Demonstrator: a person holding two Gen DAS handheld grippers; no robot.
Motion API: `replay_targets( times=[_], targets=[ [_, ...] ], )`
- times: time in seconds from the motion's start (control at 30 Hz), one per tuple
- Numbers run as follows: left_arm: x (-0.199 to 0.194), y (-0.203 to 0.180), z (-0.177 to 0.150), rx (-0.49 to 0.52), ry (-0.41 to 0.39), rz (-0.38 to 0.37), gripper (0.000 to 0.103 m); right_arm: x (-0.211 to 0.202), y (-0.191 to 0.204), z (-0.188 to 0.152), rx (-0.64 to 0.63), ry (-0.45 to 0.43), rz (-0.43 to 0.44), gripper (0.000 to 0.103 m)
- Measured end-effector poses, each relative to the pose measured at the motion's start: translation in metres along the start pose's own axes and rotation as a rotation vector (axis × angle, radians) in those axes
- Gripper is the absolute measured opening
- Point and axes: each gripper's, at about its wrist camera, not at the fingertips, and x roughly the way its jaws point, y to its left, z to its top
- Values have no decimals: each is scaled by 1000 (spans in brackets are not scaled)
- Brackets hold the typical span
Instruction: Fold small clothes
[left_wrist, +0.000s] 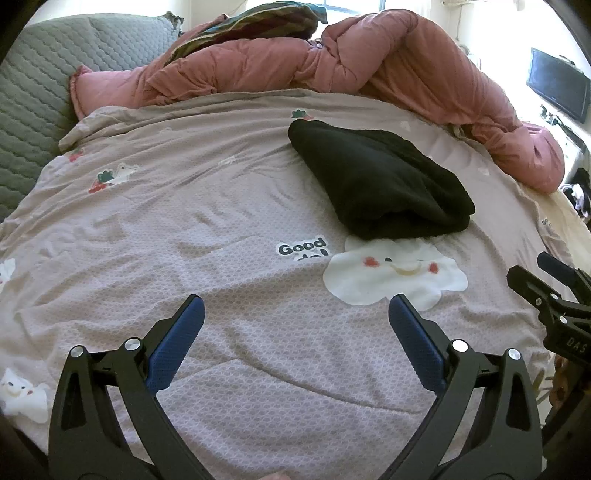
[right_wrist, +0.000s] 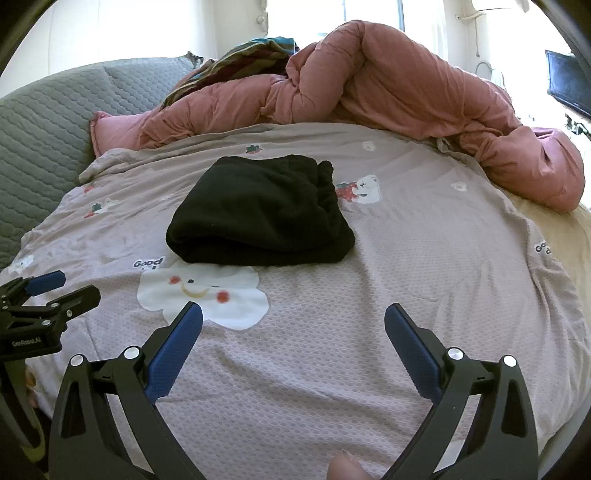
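The left claw (left_wrist: 295, 314) is spread wide, its blue-padded fingers (left_wrist: 177, 347) holding nothing and hovering clear of the mauve patterned bedsheet (left_wrist: 258, 369). The right claw (right_wrist: 293, 321) is equally wide apart and empty above the same sheet. The folded black fleece garment (right_wrist: 258, 225) lies on the bed at 12 o'clock from the right claw and at 1 o'clock from the left claw, its near edge just beyond a white smiling cloud print (right_wrist: 207, 295). A bunched pink quilt (right_wrist: 406, 92) lies behind it. The garment's far side is hidden by its own bulk; a "Good" print beside the cloud is partly covered.
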Motion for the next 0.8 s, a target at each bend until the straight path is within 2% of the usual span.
replay_targets(
  times=[0.33, 0.5, 0.6, 0.7, 0.8],
  targets=[
    [0, 0, 1, -2, 9, -11, 93, -3, -10, 0, 31, -7, -30, 98],
    [4, 2, 1, -8, 32, 14, 93, -8, -33, -3, 89, -16, -99, 98],
    [8, 11, 2, -36, 67, 33, 93, -15, -65, -11, 156, -17, -185, 98],
    [11, 31, 7, -84, 81, 65, 93, -27, -111, -26, 242, -20, -309, 98],
    [8, 58, 18, -142, 75, 102, 93, -53, -179, -46, 360, -22, -486, 98]
  ],
)
